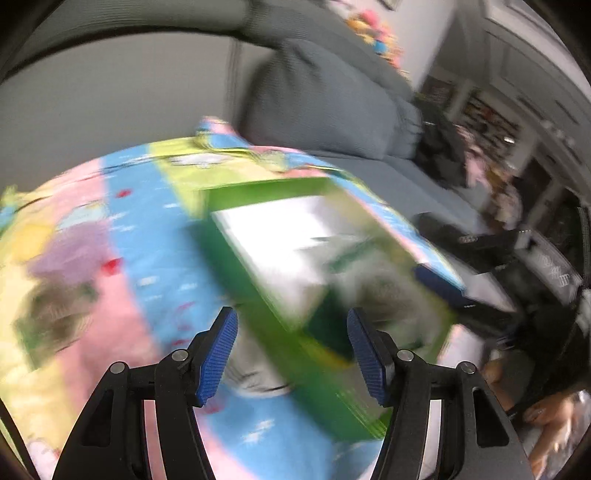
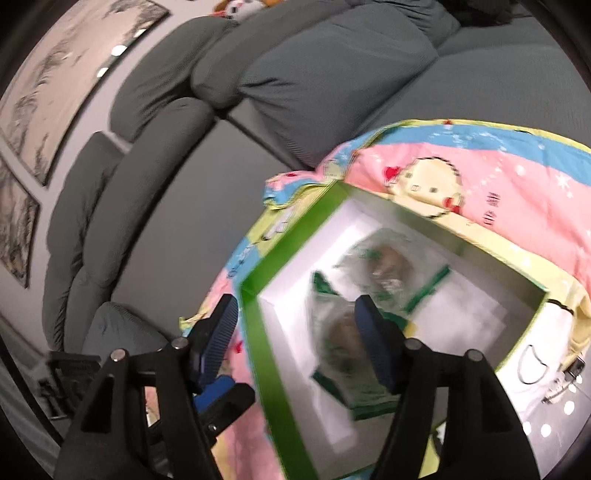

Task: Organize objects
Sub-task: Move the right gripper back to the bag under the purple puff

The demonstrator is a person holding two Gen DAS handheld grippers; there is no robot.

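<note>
A green box (image 2: 269, 369) with a white inside lies open on a bright cartoon blanket (image 2: 498, 177) spread over a grey sofa (image 2: 332, 74). Clear packets with green print (image 2: 384, 266) lie in it. My right gripper (image 2: 295, 332) is open astride the box's near green wall, with one finger outside and one inside above the packets. In the blurred left wrist view, my left gripper (image 1: 293, 350) stands open just in front of the same box (image 1: 258, 188), its pads apart and touching nothing I can make out. A blue-padded finger (image 1: 439, 288) shows at the box's right side.
Grey back cushions (image 1: 314, 103) rise behind the blanket (image 1: 147, 240). Framed pictures (image 2: 55, 85) hang on the wall at the left. Plush toys (image 2: 240, 7) sit on top of the sofa. Shelves (image 1: 491, 122) and dark clutter (image 1: 480, 243) fill the right. A white item with a metal clasp (image 2: 535, 369) lies beside the box.
</note>
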